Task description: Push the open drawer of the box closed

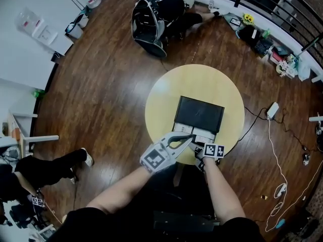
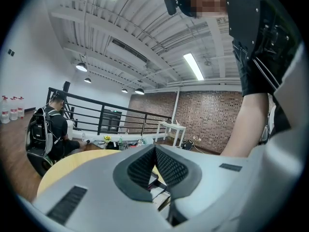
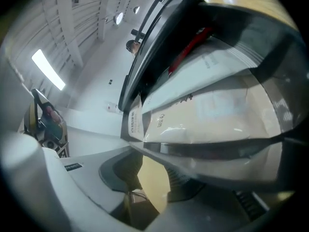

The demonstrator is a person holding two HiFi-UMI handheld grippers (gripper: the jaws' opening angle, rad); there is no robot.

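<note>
Drawer (image 1: pixel 196 134) pulled out of black box (image 1: pixel 198 114) on round table (image 1: pixel 161 97), left gripper (image 1: pixel 187 141) tips pinched together at drawer front, right gripper (image 3: pixel 153 175) jaws spread apart against it.

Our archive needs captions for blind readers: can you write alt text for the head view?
Seen from above, a left claw and right claw are at the front of an open drawer, holding white packets, in a dark box on a round yellow table. A person sits on the wood floor beyond.
</note>
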